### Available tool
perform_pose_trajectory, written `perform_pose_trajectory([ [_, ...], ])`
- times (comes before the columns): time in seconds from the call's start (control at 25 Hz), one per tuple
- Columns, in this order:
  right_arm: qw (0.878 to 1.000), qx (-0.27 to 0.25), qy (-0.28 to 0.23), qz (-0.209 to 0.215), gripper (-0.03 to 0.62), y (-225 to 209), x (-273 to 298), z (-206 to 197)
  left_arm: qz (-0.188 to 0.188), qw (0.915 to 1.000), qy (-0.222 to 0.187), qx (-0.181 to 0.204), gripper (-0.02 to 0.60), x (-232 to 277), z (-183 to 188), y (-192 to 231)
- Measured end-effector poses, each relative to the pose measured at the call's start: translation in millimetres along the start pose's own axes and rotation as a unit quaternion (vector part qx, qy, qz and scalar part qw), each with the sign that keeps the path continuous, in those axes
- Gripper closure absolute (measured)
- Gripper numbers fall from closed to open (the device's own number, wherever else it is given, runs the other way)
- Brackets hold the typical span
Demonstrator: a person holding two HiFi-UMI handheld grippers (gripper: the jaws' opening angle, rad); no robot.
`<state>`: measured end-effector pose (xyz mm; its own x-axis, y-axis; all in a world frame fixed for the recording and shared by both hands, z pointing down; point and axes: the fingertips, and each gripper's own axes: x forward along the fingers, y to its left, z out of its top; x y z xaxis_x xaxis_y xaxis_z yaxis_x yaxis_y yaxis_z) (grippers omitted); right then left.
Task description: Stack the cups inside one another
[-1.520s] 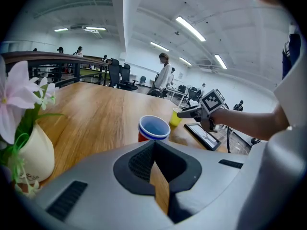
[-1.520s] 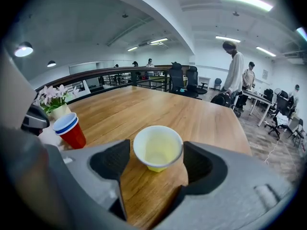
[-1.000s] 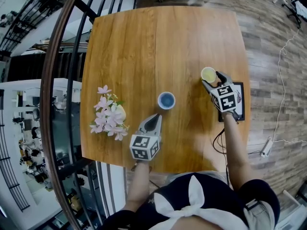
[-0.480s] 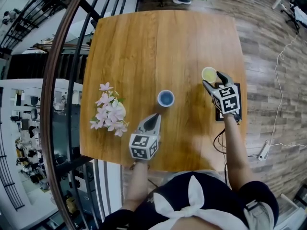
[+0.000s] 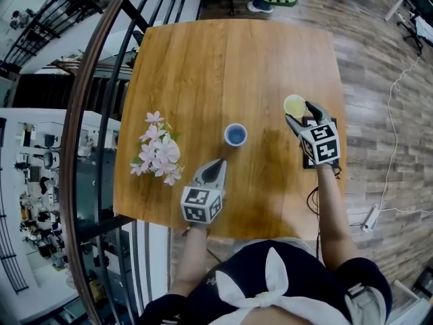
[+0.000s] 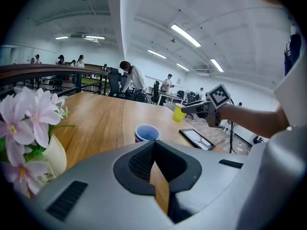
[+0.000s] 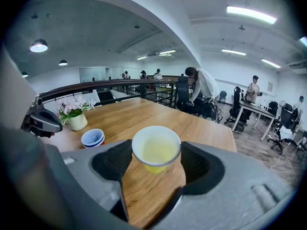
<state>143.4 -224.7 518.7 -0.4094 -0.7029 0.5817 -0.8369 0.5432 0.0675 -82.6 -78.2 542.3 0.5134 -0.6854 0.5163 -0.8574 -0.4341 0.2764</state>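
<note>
A: Right gripper (image 5: 298,110)?

B: Clamped on the yellow cup (image 5: 294,105), one jaw on each side of the wall. The cup is upright with its mouth open to the top, over the right side of the table (image 5: 203,66). Seen from the left gripper view, the yellow cup (image 6: 178,114) hangs clear of the wood.

A: And from its own view?

B: The right gripper (image 7: 156,152) has the yellow cup (image 7: 156,150) dead centre between the jaws. The rim is white and the inside pale yellow.

A: Left gripper (image 5: 218,164)?

B: Closed on nothing, the tips meeting in a point. It sits at the near middle of the table, aimed at the blue cup (image 5: 235,134), close to it but apart.

A: Blue cup?

B: It stands upright mid-table, well left of the yellow cup. In the right gripper view a red edge shows under the blue cup (image 7: 92,138).

A: Any writing?

B: Only black-and-white square patterns on each marker cube (image 5: 201,205), with no letters. The vase (image 6: 53,157) has a small label at its foot, too small to read.

A: Other items?

B: Pink flowers (image 5: 157,156) stand in that vase at the left edge. A dark tablet (image 6: 197,139) lies flat at the right edge, below the right gripper.
</note>
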Motion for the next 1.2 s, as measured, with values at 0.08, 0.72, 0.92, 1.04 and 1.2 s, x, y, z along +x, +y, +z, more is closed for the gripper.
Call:
perform_pose_trajectory([
  [0.08,1.0,-0.003,-0.002,0.001,0.279,4,-4,2,0.001,1.0,0.0,0.004,0.572,-3,0,-1],
  [0.72,0.999,-0.016,-0.014,0.025,0.279,42,-18,15,0.014,0.9998,-0.011,0.007,0.572,-29,-5,0],
  [0.92,0.999,-0.022,-0.021,0.039,0.279,60,-14,21,0.021,0.9997,-0.013,0.002,0.572,-34,-9,5],
  [1.04,0.998,-0.024,-0.024,0.05,0.279,72,-11,26,0.024,0.9996,-0.015,-0.002,0.572,-37,-11,7],
  [1.2,0.997,-0.027,-0.028,0.064,0.279,87,-8,32,0.028,0.9995,-0.014,-0.006,0.572,-40,-13,10],
])
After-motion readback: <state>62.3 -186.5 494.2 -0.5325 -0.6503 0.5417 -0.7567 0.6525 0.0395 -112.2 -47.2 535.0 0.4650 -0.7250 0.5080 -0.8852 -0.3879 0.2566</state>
